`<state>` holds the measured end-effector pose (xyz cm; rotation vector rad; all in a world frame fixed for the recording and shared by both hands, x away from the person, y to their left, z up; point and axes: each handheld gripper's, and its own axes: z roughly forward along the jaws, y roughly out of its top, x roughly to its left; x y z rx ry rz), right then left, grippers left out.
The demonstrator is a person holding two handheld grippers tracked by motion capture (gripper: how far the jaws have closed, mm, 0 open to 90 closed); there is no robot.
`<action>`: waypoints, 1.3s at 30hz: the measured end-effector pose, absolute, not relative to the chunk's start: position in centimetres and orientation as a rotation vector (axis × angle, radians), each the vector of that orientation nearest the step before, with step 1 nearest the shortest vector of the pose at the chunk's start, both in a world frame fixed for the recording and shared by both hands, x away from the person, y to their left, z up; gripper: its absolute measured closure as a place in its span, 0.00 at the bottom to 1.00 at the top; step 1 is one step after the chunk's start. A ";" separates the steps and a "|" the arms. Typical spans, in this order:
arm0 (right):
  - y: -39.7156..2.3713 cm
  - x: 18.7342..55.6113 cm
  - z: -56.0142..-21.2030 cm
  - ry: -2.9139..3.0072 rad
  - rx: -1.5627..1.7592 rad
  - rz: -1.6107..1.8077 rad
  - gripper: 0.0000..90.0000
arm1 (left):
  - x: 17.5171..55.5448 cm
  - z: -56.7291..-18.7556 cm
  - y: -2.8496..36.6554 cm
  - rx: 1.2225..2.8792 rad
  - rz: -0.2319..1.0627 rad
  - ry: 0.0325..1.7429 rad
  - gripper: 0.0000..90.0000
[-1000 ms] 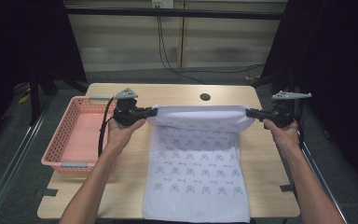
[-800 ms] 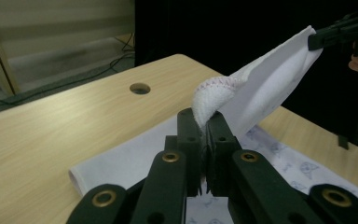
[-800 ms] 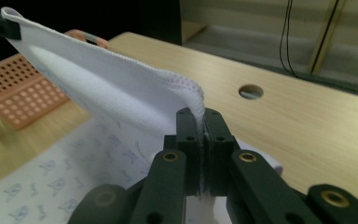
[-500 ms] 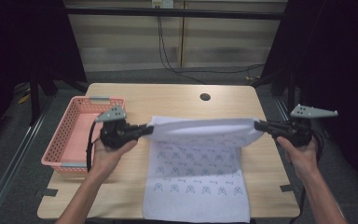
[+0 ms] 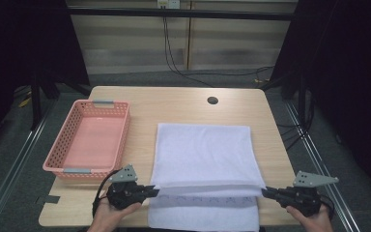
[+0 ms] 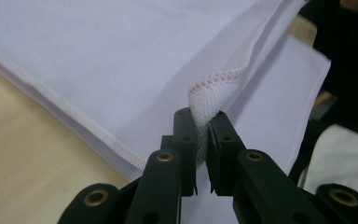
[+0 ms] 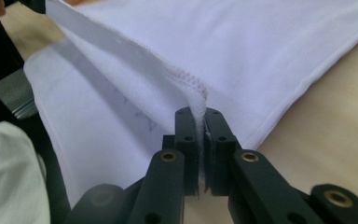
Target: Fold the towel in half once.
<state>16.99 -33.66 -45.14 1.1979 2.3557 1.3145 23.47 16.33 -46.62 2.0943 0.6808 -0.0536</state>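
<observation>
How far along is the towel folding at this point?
Done: the far half of the towel is folded toward the person and lies flat on the table. In hand: the left gripper and right gripper each pinch a corner of the folded edge. Left: letting go, possibly more folds; the pink basket holds nothing.

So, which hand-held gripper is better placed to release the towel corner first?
Neither clearly: left hand-held gripper and right hand-held gripper each pinch a corner of the towel, equally low at the table's near edge.
</observation>
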 end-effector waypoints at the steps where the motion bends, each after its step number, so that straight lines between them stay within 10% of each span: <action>1: -33.6 16.7 -45.7 2.379 1.208 1.307 0.94 | 23.4 -46.9 16.3 2.102 -0.062 0.682 0.92; 20: -33.3 14.8 -44.9 2.407 1.157 1.353 0.79 | 23.2 -45.7 18.6 2.066 -0.138 0.576 0.70; 39: -29.3 29.3 -49.3 2.408 1.260 1.037 0.58 | 34.0 -50.0 13.0 2.163 -0.001 0.796 0.66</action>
